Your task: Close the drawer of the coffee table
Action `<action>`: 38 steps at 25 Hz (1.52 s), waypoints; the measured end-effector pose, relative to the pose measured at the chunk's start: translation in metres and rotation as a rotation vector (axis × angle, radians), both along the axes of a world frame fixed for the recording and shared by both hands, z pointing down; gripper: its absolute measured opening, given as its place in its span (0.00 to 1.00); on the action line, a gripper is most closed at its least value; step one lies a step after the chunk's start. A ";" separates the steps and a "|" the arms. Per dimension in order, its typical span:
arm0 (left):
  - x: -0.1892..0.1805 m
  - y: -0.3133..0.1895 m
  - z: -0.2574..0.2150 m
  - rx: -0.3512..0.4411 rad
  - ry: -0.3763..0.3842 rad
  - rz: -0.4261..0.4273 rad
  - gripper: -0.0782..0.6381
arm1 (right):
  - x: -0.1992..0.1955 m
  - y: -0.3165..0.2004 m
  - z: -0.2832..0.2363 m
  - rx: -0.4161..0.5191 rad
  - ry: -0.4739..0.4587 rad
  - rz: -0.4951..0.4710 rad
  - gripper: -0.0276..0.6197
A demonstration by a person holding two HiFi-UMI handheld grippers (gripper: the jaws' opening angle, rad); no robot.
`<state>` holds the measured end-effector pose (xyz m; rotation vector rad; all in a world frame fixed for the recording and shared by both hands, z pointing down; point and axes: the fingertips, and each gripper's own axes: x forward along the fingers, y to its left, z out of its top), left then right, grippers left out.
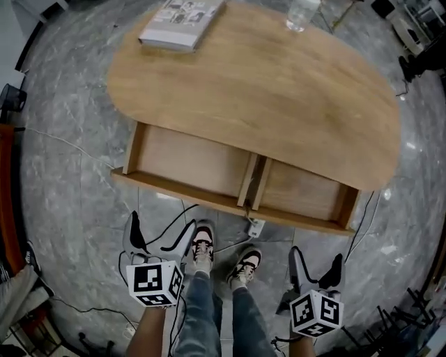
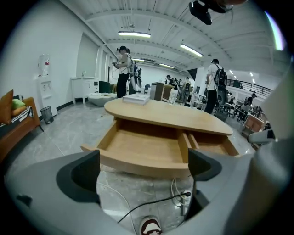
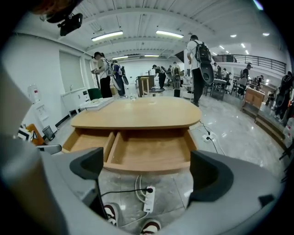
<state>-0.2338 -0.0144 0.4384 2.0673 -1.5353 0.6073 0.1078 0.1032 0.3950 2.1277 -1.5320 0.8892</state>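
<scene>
The oval wooden coffee table (image 1: 279, 90) stands ahead of me with both of its drawers pulled out and empty: the left drawer (image 1: 185, 164) and the right drawer (image 1: 303, 194). Each gripper view shows them too, the left drawer (image 2: 138, 147) and the right drawer (image 3: 149, 153). My left gripper (image 1: 162, 236) hangs open below the left drawer's front, well short of it. My right gripper (image 1: 317, 268) is open as well, low and in front of the right drawer, touching nothing.
A book (image 1: 180, 22) and a clear glass (image 1: 301, 14) sit on the table's far edge. A white power strip (image 1: 255, 226) with cables lies on the marble floor by my shoes (image 1: 202, 247). People stand farther back in the hall (image 2: 124, 69).
</scene>
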 end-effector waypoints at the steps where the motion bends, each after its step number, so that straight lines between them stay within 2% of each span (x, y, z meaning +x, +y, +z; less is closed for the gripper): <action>1: -0.003 0.001 0.011 0.000 -0.002 -0.004 0.91 | -0.001 0.002 0.008 -0.011 0.001 -0.004 0.95; 7: -0.010 0.007 0.055 -0.023 -0.027 0.029 0.91 | -0.005 0.000 0.030 -0.058 0.012 -0.045 0.95; 19: -0.008 -0.009 0.117 -0.057 -0.048 0.104 0.91 | -0.031 -0.018 0.055 -0.111 -0.014 -0.060 0.95; 24: -0.010 -0.017 0.130 -0.025 -0.015 0.135 0.91 | -0.035 -0.023 0.064 -0.129 -0.013 -0.068 0.95; 31: -0.013 -0.024 0.140 -0.018 -0.027 0.165 0.91 | -0.041 -0.031 0.072 -0.146 -0.016 -0.074 0.95; 38: -0.007 -0.033 0.137 0.003 0.007 0.192 0.91 | -0.049 -0.033 0.078 -0.161 -0.030 -0.060 0.95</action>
